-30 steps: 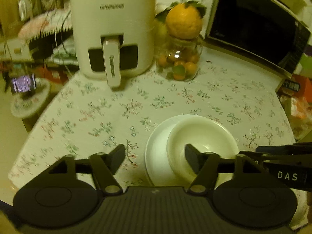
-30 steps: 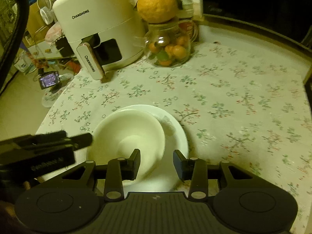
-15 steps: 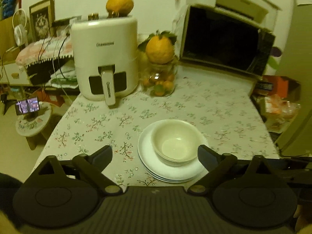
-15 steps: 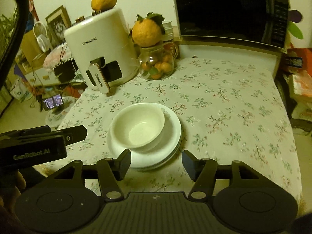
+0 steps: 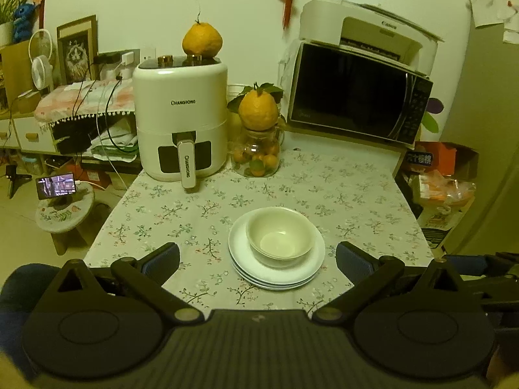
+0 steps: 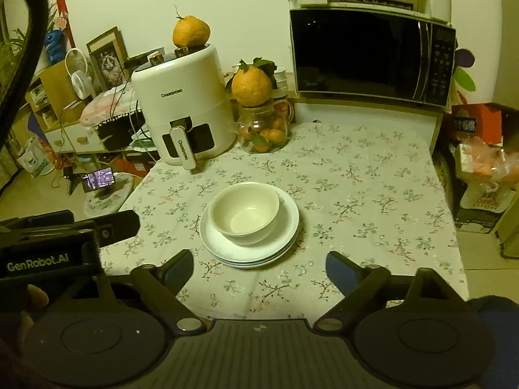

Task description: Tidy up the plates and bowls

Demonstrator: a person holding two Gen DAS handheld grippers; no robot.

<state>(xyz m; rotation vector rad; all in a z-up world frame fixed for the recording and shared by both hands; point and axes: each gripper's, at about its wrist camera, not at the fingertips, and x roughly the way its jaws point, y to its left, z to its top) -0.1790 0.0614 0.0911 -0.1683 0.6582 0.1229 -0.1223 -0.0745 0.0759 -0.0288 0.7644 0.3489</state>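
A white bowl (image 5: pixel 279 236) sits inside a small stack of white plates (image 5: pixel 246 262) on the flowered tablecloth. In the right wrist view the same bowl (image 6: pixel 245 209) rests on the plates (image 6: pixel 285 236). My left gripper (image 5: pixel 258 259) hangs back from the stack, above the table's near edge; its jaws are opening wide with nothing gripped. My right gripper (image 6: pixel 259 267) is likewise drawn back, jaws opening and nothing held. The left gripper's body (image 6: pixel 65 236) shows at the left edge of the right wrist view.
At the back of the table stand a white air fryer (image 5: pixel 180 120) with an orange fruit on top, a glass jar of small oranges (image 5: pixel 258 159) and a black microwave (image 5: pixel 356 97) with a printer above. A low stool with a phone (image 5: pixel 60 207) stands left of the table.
Both grippers pulled back and up from the bowl and plates, and their jaws spread much wider. The bowl stays on the plate stack, now seen farther away.
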